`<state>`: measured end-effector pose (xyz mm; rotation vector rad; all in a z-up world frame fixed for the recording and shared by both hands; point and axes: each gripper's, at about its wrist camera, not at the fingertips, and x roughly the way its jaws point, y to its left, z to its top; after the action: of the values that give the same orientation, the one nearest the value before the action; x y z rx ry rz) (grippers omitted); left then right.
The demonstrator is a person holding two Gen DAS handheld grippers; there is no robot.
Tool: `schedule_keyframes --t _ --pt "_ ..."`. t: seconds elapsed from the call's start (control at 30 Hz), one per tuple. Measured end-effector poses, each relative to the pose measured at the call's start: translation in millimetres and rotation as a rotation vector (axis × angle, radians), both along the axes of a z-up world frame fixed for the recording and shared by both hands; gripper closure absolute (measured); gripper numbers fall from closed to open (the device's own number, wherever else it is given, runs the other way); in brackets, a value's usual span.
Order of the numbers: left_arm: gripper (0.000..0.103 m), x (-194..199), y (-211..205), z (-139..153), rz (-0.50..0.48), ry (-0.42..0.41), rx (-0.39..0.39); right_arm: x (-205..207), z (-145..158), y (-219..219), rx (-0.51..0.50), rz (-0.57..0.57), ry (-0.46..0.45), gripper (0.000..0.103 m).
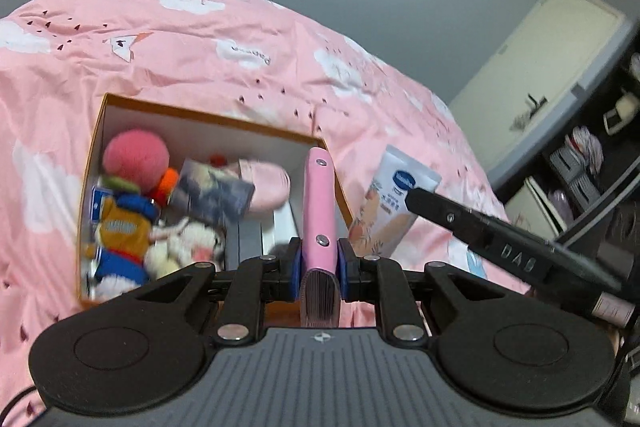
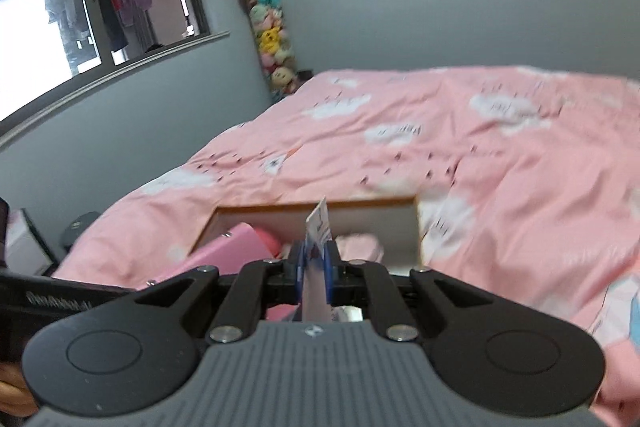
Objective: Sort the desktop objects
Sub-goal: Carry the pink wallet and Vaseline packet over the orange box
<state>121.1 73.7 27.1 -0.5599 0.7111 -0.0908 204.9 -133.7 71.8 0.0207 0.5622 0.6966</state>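
My left gripper (image 1: 318, 269) is shut on a pink snap-button case (image 1: 319, 203), held edge-up over the right end of an orange-rimmed white box (image 1: 208, 113) on the bed. The box holds plush toys (image 1: 136, 211), a small booklet (image 1: 214, 193) and a pink pouch (image 1: 266, 189). My right gripper (image 2: 315, 273) is shut on a white lotion tube (image 2: 318, 227), seen edge-on just before the box (image 2: 360, 205). In the left wrist view the tube (image 1: 390, 203) hangs right of the box, with the right gripper's finger (image 1: 448, 213) on it.
A pink cloud-print duvet (image 1: 200, 39) covers the bed. Dark shelving (image 1: 592, 163) stands at the right. A window (image 2: 80, 7) and a column of plush toys (image 2: 272, 39) are at the far wall.
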Motion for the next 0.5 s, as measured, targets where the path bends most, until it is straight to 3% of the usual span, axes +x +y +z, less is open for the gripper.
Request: schedule_keyframes --t 0.27,0.5 --pt "0.084 60 -5 -35 0.029 0.013 -0.008 52 -30 29 -0.073 -0.039 -0.02 0.092" --pt "0.084 90 -14 -52 0.045 -0.013 0.019 77 -59 37 -0.107 -0.076 -0.013 0.092"
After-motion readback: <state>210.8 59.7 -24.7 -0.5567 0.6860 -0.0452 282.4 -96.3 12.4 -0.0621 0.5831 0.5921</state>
